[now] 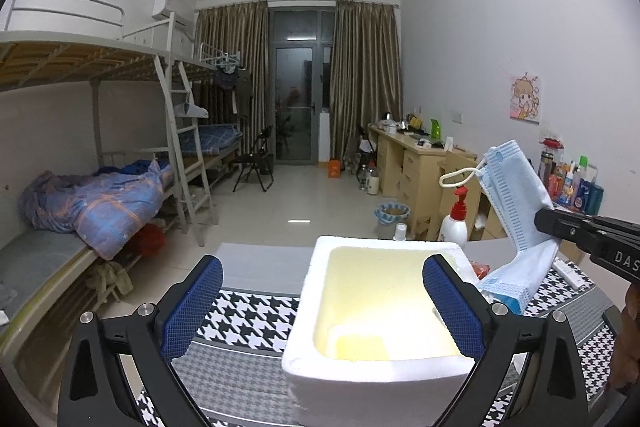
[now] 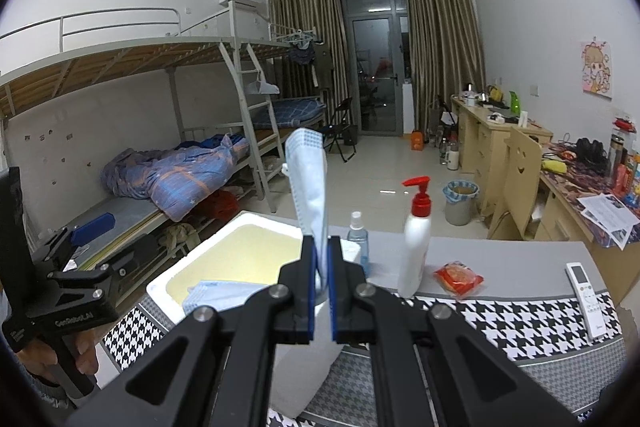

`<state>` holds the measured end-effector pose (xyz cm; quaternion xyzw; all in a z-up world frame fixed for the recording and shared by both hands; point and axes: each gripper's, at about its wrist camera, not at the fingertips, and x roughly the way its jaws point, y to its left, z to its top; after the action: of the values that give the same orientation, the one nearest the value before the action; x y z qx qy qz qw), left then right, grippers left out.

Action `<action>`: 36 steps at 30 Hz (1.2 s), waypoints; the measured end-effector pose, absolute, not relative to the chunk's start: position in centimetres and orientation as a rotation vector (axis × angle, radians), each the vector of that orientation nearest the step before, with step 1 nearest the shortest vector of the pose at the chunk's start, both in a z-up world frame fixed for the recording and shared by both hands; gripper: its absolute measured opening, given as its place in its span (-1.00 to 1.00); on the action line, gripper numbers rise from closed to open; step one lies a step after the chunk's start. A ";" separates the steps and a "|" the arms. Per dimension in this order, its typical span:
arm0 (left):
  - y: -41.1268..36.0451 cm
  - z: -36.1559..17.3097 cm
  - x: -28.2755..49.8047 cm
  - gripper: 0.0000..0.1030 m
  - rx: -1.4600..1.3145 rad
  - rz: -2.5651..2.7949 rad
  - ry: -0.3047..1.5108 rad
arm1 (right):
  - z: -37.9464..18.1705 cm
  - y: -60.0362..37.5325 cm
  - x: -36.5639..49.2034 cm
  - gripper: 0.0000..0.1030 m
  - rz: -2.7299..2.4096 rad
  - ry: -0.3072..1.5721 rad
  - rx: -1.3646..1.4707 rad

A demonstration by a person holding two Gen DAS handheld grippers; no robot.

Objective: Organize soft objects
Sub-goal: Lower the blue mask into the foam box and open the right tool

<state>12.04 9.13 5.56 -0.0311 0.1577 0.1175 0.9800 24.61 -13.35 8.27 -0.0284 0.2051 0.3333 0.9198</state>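
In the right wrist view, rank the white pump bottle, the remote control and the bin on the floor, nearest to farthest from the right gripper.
From the right gripper:
1. White pump bottle, just right, on the table.
2. Remote control, far right table edge.
3. Bin, on the floor beyond.

houndstooth-covered table (image 2: 500, 331), foam box (image 2: 224, 247), pump bottle (image 2: 414, 247), remote (image 2: 585, 291)

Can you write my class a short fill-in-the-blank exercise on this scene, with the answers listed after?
1. The right tool is shut on a blue ____.
2. The left tool has its jaws ____, with nothing between them.
3. A second mask lies inside the white ____ box.
4. The white pump bottle has a ____ pump.

Answers: mask; open; foam; red
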 end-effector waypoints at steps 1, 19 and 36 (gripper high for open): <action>9.2 5.5 11.9 0.98 -0.062 0.241 0.316 | 8.2 -13.1 24.7 -0.85 0.688 0.425 -0.060; 10.8 4.7 10.6 0.98 -0.069 0.291 0.324 | 7.1 -10.3 25.2 -0.85 0.748 0.476 -0.087; 11.9 4.1 10.0 0.98 -0.092 0.303 0.329 | 5.4 -7.5 25.9 0.16 0.760 0.540 -0.141</action>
<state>10.01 11.95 4.13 -0.0454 0.1632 0.1503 0.9740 25.86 -7.47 5.44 -0.0679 0.2603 0.3662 0.8908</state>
